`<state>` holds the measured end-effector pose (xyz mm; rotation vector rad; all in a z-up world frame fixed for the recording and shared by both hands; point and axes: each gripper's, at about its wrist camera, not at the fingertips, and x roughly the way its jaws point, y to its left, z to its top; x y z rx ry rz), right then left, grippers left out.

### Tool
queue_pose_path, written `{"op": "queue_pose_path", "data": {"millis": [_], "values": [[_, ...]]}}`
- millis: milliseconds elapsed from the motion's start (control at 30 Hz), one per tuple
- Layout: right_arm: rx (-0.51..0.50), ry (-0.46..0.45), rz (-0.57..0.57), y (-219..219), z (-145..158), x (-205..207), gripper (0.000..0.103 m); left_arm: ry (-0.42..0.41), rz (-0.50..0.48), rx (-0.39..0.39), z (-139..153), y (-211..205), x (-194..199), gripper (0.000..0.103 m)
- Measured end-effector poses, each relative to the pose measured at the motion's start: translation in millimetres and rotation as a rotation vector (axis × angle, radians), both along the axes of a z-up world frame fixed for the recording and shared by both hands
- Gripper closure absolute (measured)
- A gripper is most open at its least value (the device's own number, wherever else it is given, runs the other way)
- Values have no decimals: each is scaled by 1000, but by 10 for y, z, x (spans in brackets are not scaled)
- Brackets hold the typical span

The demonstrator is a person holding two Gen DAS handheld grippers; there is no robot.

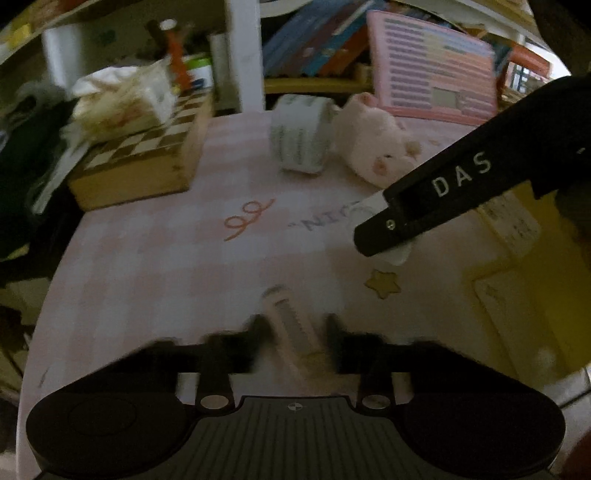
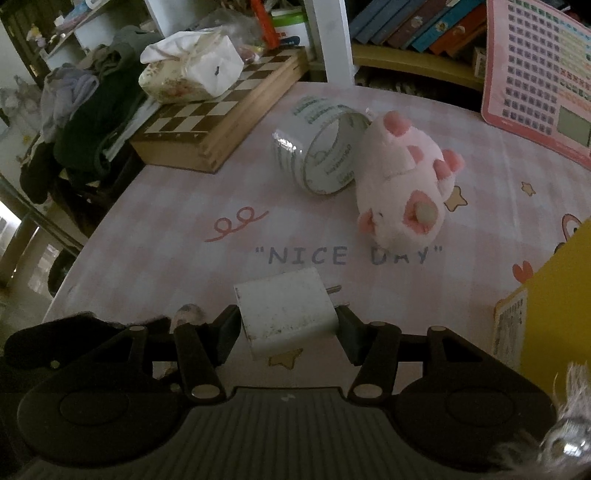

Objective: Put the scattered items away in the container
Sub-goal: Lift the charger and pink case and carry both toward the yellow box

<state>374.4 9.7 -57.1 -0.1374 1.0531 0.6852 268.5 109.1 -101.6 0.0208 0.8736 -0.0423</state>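
Observation:
In the left wrist view, my left gripper is low over the pink checked tablecloth. Its jaws are closed around a pale tube, which is blurred. My right gripper is shut on a white plug adapter and holds it just above the cloth, prongs pointing away. One of its black fingers crosses the left wrist view from the right. The yellow container stands at the right edge, also seen as the yellow box. A tape roll and a pink pig plush lie side by side further back.
A wooden chessboard box sits at the back left with a tissue pack on top. A pink toy tablet leans at the back right, with books on a shelf behind. Clothes are piled past the table's left edge.

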Motion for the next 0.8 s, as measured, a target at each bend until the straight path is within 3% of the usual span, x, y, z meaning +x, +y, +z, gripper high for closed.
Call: {"op": "queue_pose_path", "data": {"millis": [100, 333, 467, 800], "values": [[1, 3, -3, -24, 6, -26, 49, 8, -47, -29, 26, 22, -22, 80], [1, 9, -13, -64, -4, -68, 49, 10, -43, 22, -10, -9, -65, 79], [2, 8, -11, -70, -4, -126, 49, 14, -24, -27, -1, 60, -71, 80], [39, -28, -20, -128, 184, -361, 49, -64, -2, -61, 401, 106, -286, 80]]}}
